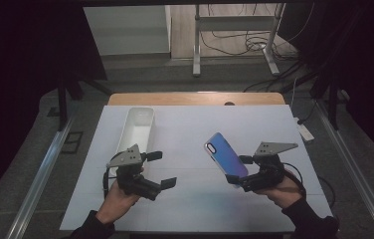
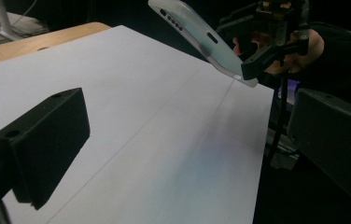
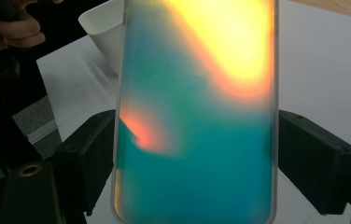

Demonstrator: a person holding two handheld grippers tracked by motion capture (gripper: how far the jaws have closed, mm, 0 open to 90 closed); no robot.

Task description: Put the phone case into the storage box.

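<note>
A phone case (image 1: 224, 155) with an iridescent blue back is held tilted above the white table cover, camera hole at its far end. My right gripper (image 1: 240, 171) is shut on its near end, one jaw on each long edge. In the right gripper view the case (image 3: 197, 116) glows teal and yellow between the jaws. My left gripper (image 1: 162, 169) hovers open at the left with nothing between its fingers. From the left gripper view the case (image 2: 197, 35) shows at the top right, held by the right gripper (image 2: 243, 53).
A long white tray (image 1: 138, 129) lies on the white table cover (image 1: 195, 124) at the left, just beyond my left gripper. Its rim (image 3: 99, 23) shows behind the case. The wooden table edge (image 1: 190, 98) runs along the back. Metal stand legs and cables are on the floor beyond.
</note>
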